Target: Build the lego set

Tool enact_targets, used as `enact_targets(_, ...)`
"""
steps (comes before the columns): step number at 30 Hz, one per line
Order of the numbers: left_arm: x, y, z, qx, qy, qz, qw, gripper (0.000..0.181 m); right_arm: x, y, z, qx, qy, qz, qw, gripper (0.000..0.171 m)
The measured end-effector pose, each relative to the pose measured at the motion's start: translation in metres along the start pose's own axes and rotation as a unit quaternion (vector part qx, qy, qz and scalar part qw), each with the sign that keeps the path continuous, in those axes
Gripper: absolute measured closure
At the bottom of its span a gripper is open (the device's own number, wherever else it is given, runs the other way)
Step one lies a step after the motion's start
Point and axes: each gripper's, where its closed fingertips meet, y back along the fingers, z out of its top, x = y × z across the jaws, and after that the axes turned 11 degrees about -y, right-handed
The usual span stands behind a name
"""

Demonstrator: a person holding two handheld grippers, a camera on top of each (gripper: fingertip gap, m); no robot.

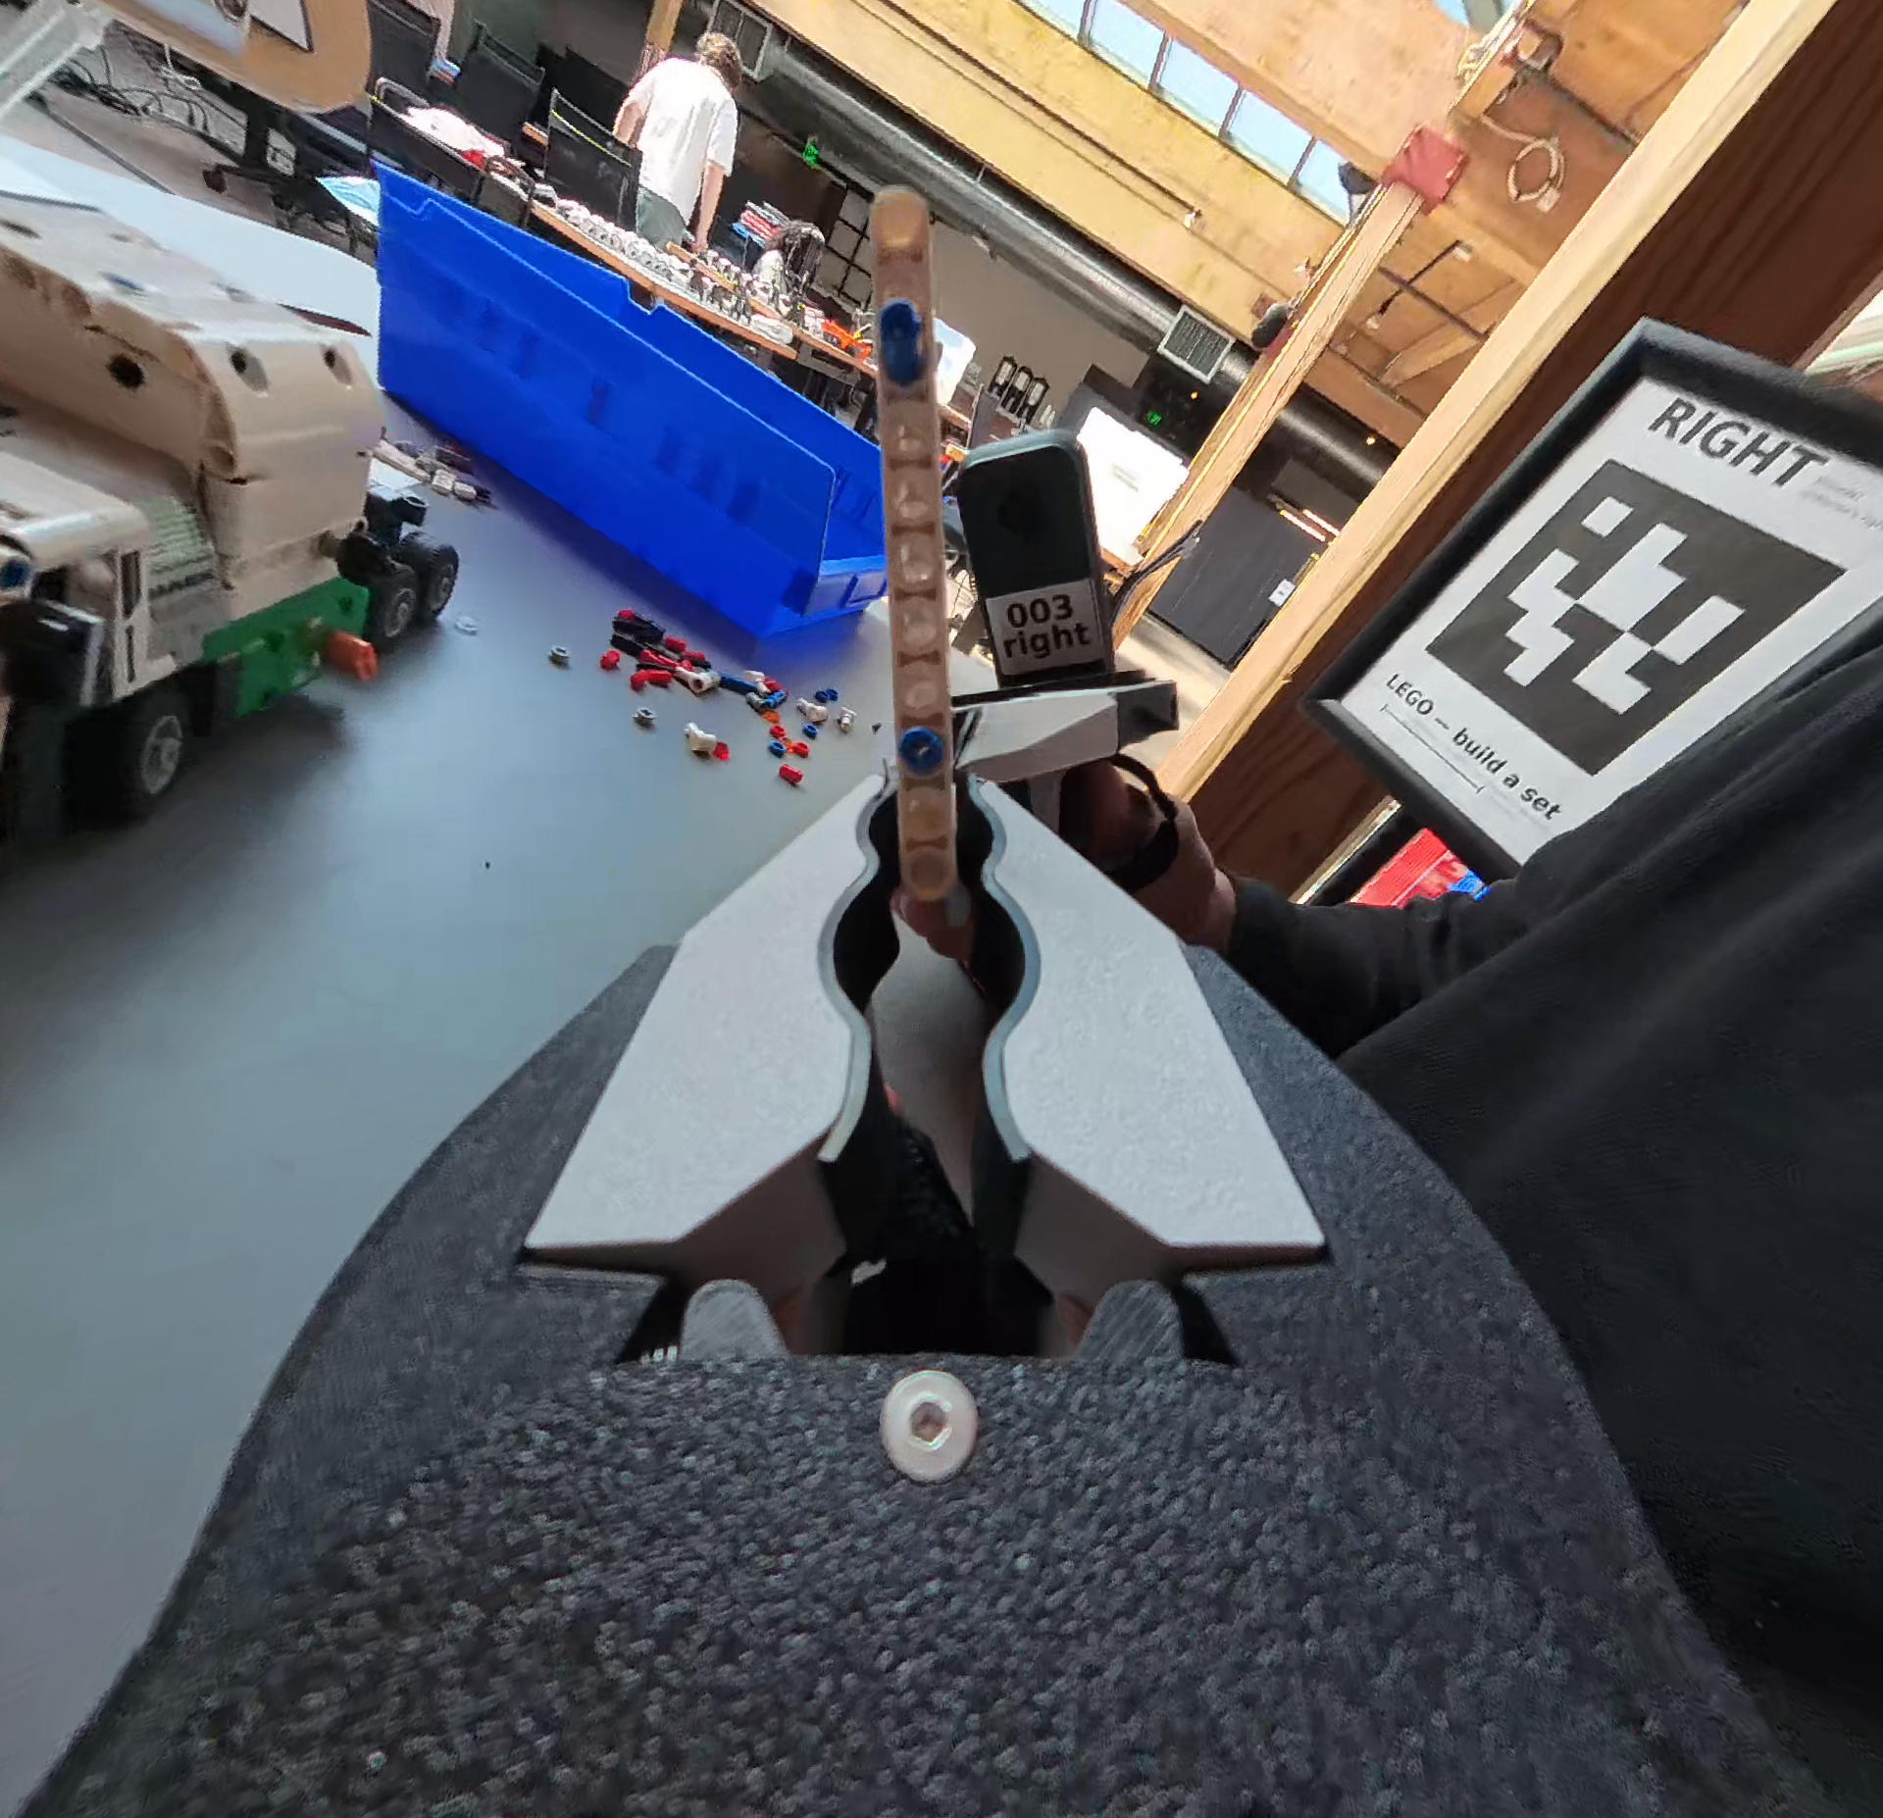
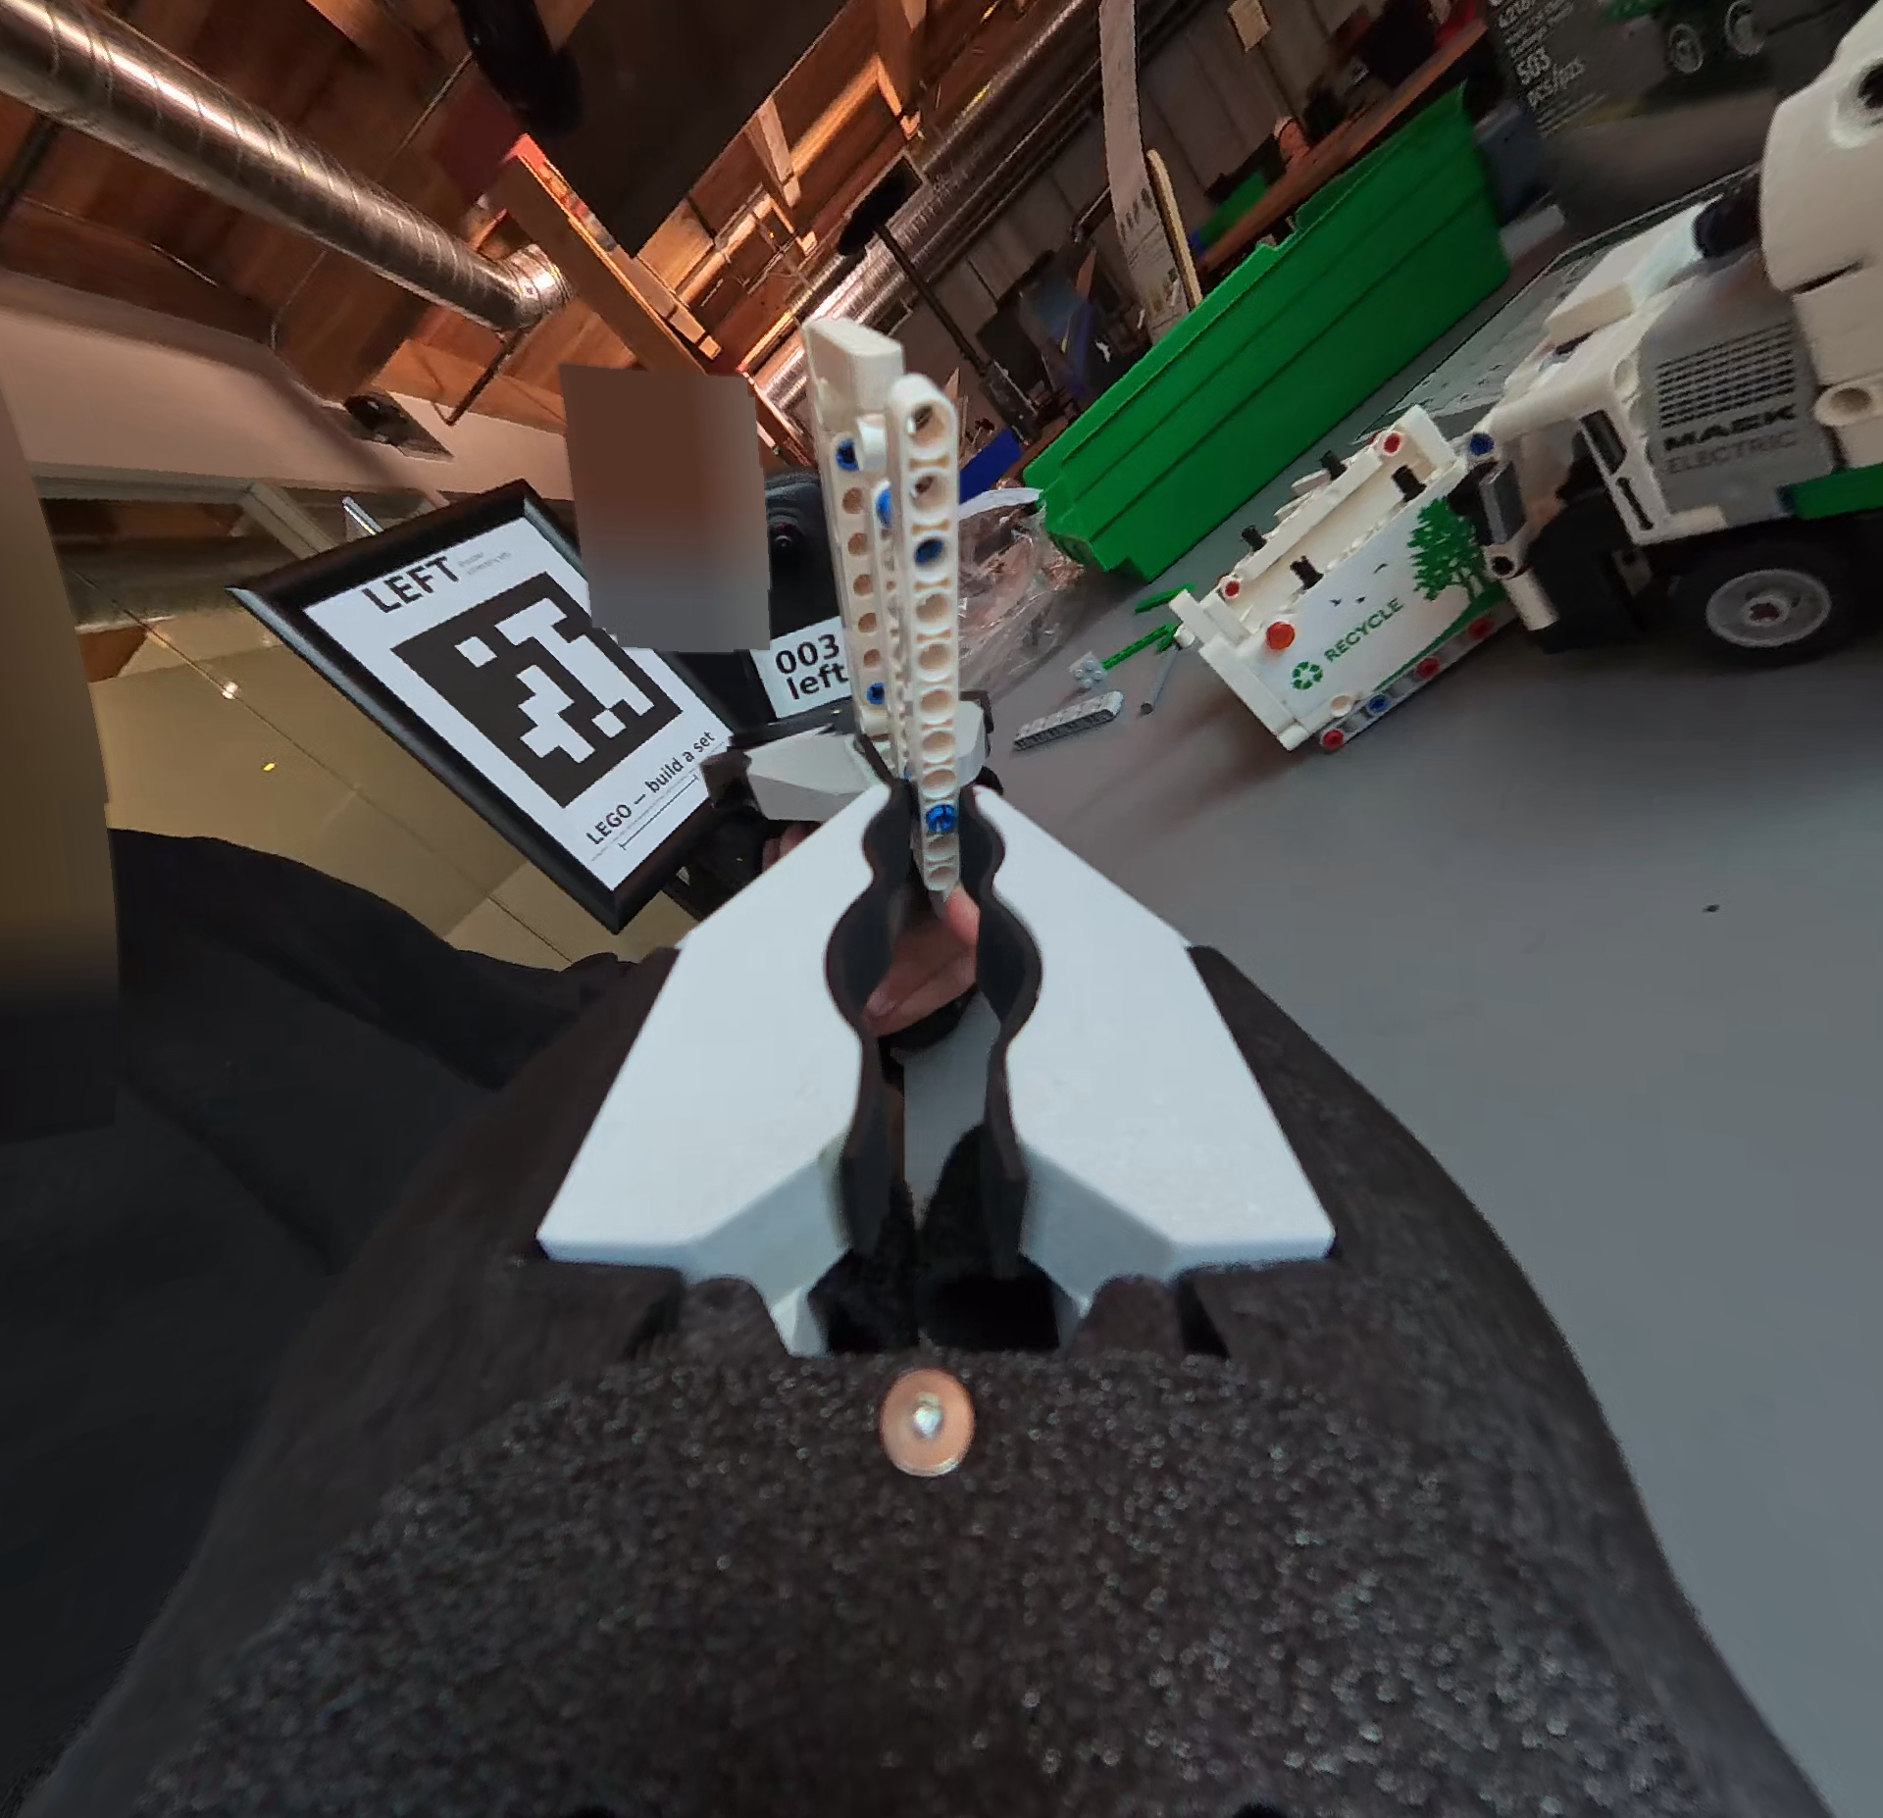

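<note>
In the left wrist view my left gripper (image 1: 922, 801) is shut on the lower end of a long holed beam (image 1: 914, 547) that stands upright and carries two blue pins. The right gripper (image 1: 1029, 740) meets that beam from behind. In the right wrist view my right gripper (image 2: 932, 811) is shut on the foot of a white holed beam (image 2: 929, 628) with blue pins. A second white beam (image 2: 861, 567) topped by a white panel stands right behind it, where the left gripper (image 2: 815, 781) reaches in. I cannot tell whether the two beams are joined.
A white and green lego truck (image 1: 153, 547) (image 2: 1681, 445) stands on the grey table. A white recycling body (image 2: 1335, 618) lies beside it. There are a blue bin (image 1: 611, 424), a green bin (image 2: 1274, 394), loose small pieces (image 1: 713, 679), a grey beam (image 2: 1070, 725) and framed marker signs (image 1: 1630, 598) (image 2: 509, 679).
</note>
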Motion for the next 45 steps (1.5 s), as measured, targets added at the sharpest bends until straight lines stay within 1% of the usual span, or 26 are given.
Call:
enact_targets(2, -0.001, 0.001, -0.001, 0.003, -0.003, -0.001, 1.000, 0.176, 0.000, 0.000, -0.001, 0.004, 0.001, 0.001, 1.000, 0.164)
enact_targets(4, 0.004, 0.002, -0.002, 0.014, -0.019, 0.017, 1.000, 0.176, 0.001, 0.002, 0.001, 0.004, -0.006, 0.008, 1.000, 0.152)
enact_targets(6, 0.008, 0.004, -0.003, 0.027, -0.055, 0.047, 0.997, 0.176, 0.001, 0.005, 0.007, -0.007, -0.009, -0.001, 1.000, 0.140)
enact_targets(7, 0.009, 0.004, -0.004, 0.033, -0.074, 0.064, 0.995, 0.176, 0.001, 0.006, 0.011, -0.019, -0.002, -0.011, 1.000, 0.134)
enact_targets(10, 0.009, 0.001, -0.008, 0.053, -0.135, 0.109, 0.983, 0.176, 0.000, 0.003, 0.018, -0.039, 0.041, -0.068, 0.996, 0.128)
enact_targets(13, 0.010, 0.000, -0.009, 0.062, -0.179, 0.146, 0.971, 0.176, -0.004, 0.002, 0.023, -0.051, 0.079, -0.135, 0.986, 0.147)
enact_targets(16, 0.011, -0.002, -0.013, 0.080, -0.227, 0.180, 0.954, 0.175, -0.006, 0.003, 0.023, -0.061, 0.089, -0.159, 0.981, 0.147)
enact_targets(19, 0.011, -0.003, -0.016, 0.095, -0.252, 0.197, 0.943, 0.175, -0.007, 0.005, 0.020, -0.057, 0.073, -0.156, 0.983, 0.148)
enact_targets(24, 0.008, -0.006, -0.017, 0.095, -0.255, 0.196, 0.942, 0.174, -0.003, 0.007, 0.019, -0.056, 0.106, -0.163, 0.979, 0.152)
enact_targets(26, 0.008, -0.007, -0.019, 0.099, -0.249, 0.190, 0.945, 0.174, -0.004, 0.008, 0.019, -0.058, 0.099, -0.159, 0.981, 0.152)
enact_targets(29, 0.010, -0.006, -0.020, 0.104, -0.237, 0.187, 0.948, 0.174, -0.008, 0.007, 0.018, -0.037, 0.075, -0.152, 0.985, 0.151)
enact_targets(31, 0.013, -0.004, -0.018, 0.099, -0.235, 0.200, 0.946, 0.175, -0.007, 0.009, 0.022, -0.045, 0.109, -0.172, 0.978, 0.151)
enact_targets(32, 0.013, -0.004, -0.018, 0.101, -0.247, 0.207, 0.941, 0.176, -0.005, 0.010, 0.025, -0.060, 0.125, -0.181, 0.974, 0.151)
enact_targets(35, 0.012, -0.005, -0.018, 0.107, -0.287, 0.226, 0.925, 0.175, -0.003, 0.010, 0.025, -0.069, 0.150, -0.190, 0.968, 0.151)
enact_targets(37, 0.012, -0.006, -0.020, 0.113, -0.288, 0.222, 0.925, 0.175, -0.004, 0.010, 0.024, -0.059, 0.156, -0.192, 0.967, 0.151)
enact_targets(39, 0.011, -0.007, -0.027, 0.132, -0.277, 0.199, 0.931, 0.174, -0.006, 0.011, 0.022, -0.039, 0.170, -0.200, 0.964, 0.151)
enact_targets(40, 0.008, -0.007, -0.031, 0.145, -0.274, 0.185, 0.933, 0.164, -0.009, 0.014, 0.023, -0.029, 0.192, -0.220, 0.956, 0.152)
enact_targets(41, 0.006, -0.006, -0.033, 0.149, -0.270, 0.174, 0.935, 0.149, -0.011, 0.016, 0.025, -0.013, 0.227, -0.243, 0.943, 0.152)
enact_targets(42, 0.003, -0.005, -0.033, 0.145, -0.259, 0.164, 0.941, 0.143, -0.013, 0.018, 0.024, 0.013, 0.262, -0.265, 0.928, 0.152)
enact_targets(43, 0.000, -0.003, -0.030, 0.130, -0.243, 0.153, 0.949, 0.143, -0.014, 0.021, 0.023, 0.035, 0.295, -0.289, 0.910, 0.152)
enact_targets(44, -0.004, -0.002, -0.024, 0.109, -0.224, 0.144, 0.958, 0.149, -0.014, 0.022, 0.022, 0.054, 0.329, -0.309, 0.891, 0.152)
enact_targets(45, -0.005, -0.001, -0.019, 0.091, -0.206, 0.138, 0.965, 0.161, -0.013, 0.022, 0.017, 0.083, 0.353, -0.321, 0.875, 0.151)
